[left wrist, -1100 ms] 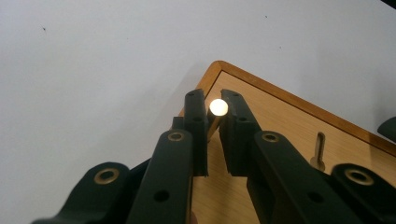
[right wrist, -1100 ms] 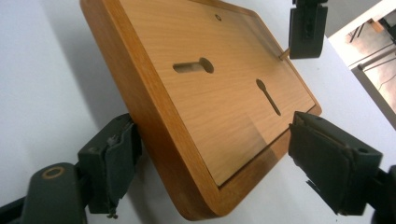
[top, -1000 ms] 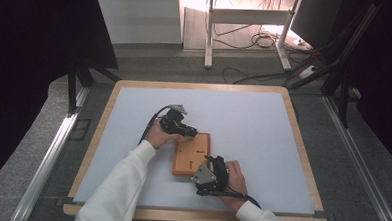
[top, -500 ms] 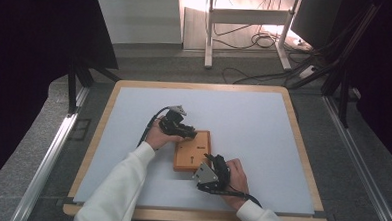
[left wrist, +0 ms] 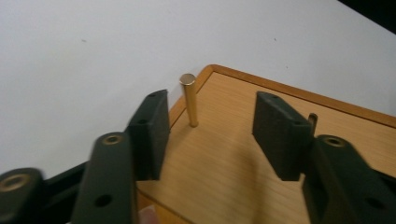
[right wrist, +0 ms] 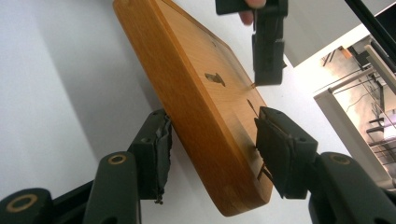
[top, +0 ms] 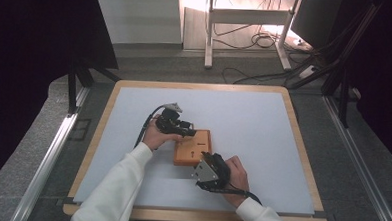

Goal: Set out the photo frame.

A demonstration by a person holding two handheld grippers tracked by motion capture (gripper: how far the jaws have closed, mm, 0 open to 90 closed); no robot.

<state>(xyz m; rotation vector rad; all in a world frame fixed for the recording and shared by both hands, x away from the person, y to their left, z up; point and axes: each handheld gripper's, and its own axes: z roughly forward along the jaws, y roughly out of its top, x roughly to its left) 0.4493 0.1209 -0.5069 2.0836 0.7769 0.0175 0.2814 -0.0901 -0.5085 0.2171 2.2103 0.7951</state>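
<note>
Our spread left gripper [left wrist: 210, 135] frames the upright brass pin [left wrist: 189, 100] in the flat wooden board [top: 193, 147]; spread right gripper [right wrist: 212, 154] straddles its edge, unclamped

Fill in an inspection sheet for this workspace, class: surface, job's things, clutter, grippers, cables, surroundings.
Surface: white mat on a wood-edged table.
Job's things: wooden board lying flat; brass pin upright near its corner.
Clutter: nothing seen.
Grippers: left gripper open, jaws either side of the pin; right gripper open, straddling the board's near edge.
Cables: black cable trailing from the left gripper; loose cables on the floor beyond.
Surroundings: dark curtains, metal rails.
</note>
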